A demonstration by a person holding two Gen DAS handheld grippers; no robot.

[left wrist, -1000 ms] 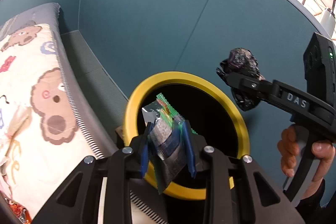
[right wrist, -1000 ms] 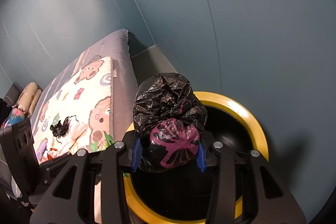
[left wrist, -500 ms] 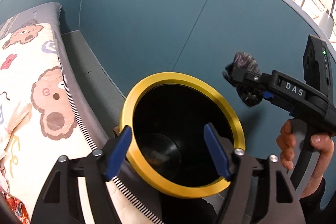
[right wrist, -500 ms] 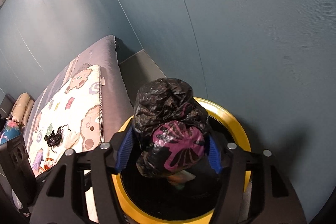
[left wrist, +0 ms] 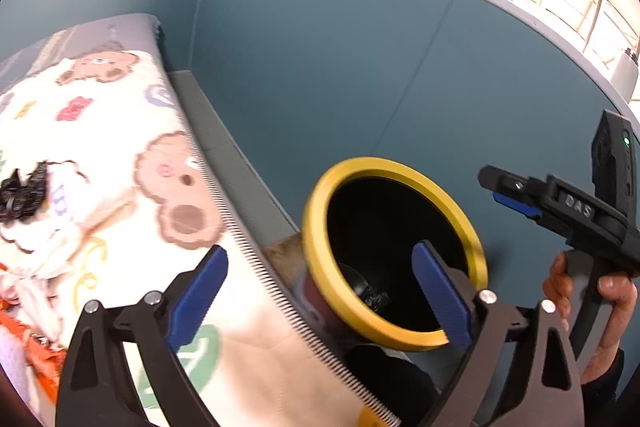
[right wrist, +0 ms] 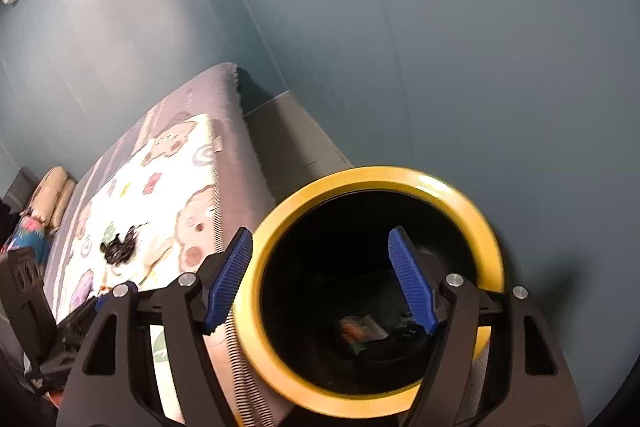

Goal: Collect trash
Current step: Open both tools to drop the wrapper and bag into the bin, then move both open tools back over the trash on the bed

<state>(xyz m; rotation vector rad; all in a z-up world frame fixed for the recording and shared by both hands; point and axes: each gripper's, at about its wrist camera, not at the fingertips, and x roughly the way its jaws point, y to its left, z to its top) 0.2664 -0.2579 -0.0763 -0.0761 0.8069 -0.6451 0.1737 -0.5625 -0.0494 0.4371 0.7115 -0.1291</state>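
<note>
A black bin with a yellow rim point(left wrist: 320, 195) point(right wrist: 452, 193) stands between the bed and the blue wall. Inside it lie a snack wrapper point(right wrist: 358, 329) and a crumpled black bag point(right wrist: 404, 323), the bag also showing in the left wrist view point(left wrist: 376, 297). My left gripper point(left wrist: 320, 293) is open and empty beside the bin, over the bed edge. My right gripper point(right wrist: 320, 279) is open and empty above the bin mouth; it shows at the right of the left wrist view point(left wrist: 516, 193). A black crumpled scrap point(left wrist: 22, 189) point(right wrist: 118, 247) lies on the bedspread.
The bed with a bear-print quilt point(left wrist: 100, 163) point(right wrist: 160, 187) lies left of the bin. Blue walls point(left wrist: 340, 47) close in behind and right. An orange item point(left wrist: 24, 331) lies at the bed's lower left. Pillows point(right wrist: 48, 195) sit at the far end.
The left gripper opened and dropped the wrapper into the bin, then swung left toward the bed. The right gripper opened and the black bag fell into the bin.
</note>
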